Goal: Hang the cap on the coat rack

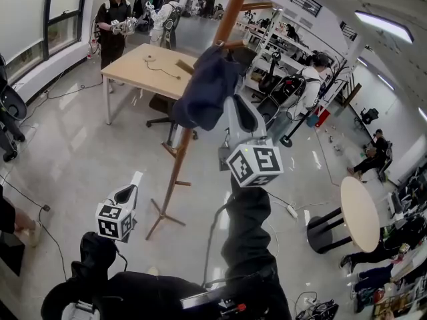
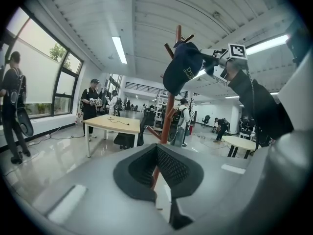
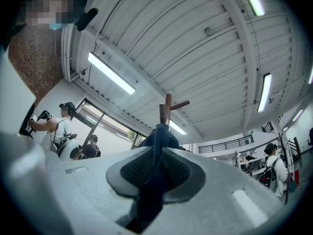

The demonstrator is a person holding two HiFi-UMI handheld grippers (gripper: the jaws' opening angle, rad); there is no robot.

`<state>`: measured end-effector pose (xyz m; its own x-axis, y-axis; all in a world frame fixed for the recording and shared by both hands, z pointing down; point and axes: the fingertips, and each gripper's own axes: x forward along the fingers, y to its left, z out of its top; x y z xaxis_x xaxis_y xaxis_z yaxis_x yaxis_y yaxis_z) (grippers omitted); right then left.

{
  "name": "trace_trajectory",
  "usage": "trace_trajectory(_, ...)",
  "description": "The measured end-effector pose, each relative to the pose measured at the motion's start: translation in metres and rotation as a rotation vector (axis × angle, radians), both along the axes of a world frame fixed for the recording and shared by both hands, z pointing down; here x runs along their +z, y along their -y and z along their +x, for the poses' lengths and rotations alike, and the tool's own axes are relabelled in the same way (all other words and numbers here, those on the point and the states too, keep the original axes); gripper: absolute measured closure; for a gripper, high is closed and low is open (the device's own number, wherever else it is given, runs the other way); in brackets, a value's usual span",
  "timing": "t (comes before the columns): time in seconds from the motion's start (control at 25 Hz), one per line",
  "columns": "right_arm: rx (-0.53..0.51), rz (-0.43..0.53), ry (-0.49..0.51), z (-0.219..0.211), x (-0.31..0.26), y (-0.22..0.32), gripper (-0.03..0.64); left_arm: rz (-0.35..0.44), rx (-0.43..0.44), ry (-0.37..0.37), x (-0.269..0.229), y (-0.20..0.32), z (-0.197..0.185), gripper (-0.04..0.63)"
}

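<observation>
A dark navy cap (image 1: pixel 207 89) hangs high on the wooden coat rack (image 1: pixel 177 165), draped over a peg near the pole's top. My right gripper (image 1: pixel 230 102) is raised to it, pointing upward. In the right gripper view the cap (image 3: pixel 159 138) hangs from the rack's top (image 3: pixel 167 104), and its brim runs down between the jaws of my right gripper (image 3: pixel 155 153), which stand slightly apart. The left gripper (image 1: pixel 133 182) is held low by the rack's base, apart from the cap. In its own view the left gripper (image 2: pixel 155 153) shows a narrow gap with nothing in it, and the cap (image 2: pixel 183 67) is high above.
A wooden table (image 1: pixel 143 69) stands behind the rack with an office chair (image 1: pixel 160 105) beside it. A round table (image 1: pixel 360 212) is at the right. People (image 1: pixel 113 19) stand at the back and along the right side. A cable (image 1: pixel 30 202) lies on the floor at left.
</observation>
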<state>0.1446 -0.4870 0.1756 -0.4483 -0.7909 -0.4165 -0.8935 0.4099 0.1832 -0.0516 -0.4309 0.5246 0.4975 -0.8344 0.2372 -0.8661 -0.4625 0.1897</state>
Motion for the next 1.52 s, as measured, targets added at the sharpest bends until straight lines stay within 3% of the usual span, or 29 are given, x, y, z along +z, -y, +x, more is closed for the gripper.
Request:
trace_trajectory(0.6,0.016,-0.061,-0.018,0.017,0.029,-0.038,0.489,0.012,0.020,0.005,-0.009,-0.036,0.010,0.594)
trace_trajectory(0.92,0.049,-0.102,-0.042,0.023,0.061,-0.069,0.484,0.017,0.034,0.008,-0.011,-0.064,0.017,0.594)
trace_trajectory(1.52,0.051,-0.204,-0.069,0.036,0.119,-0.127,0.592,0.046,0.061,0.010,-0.018,-0.110,0.043,0.594)
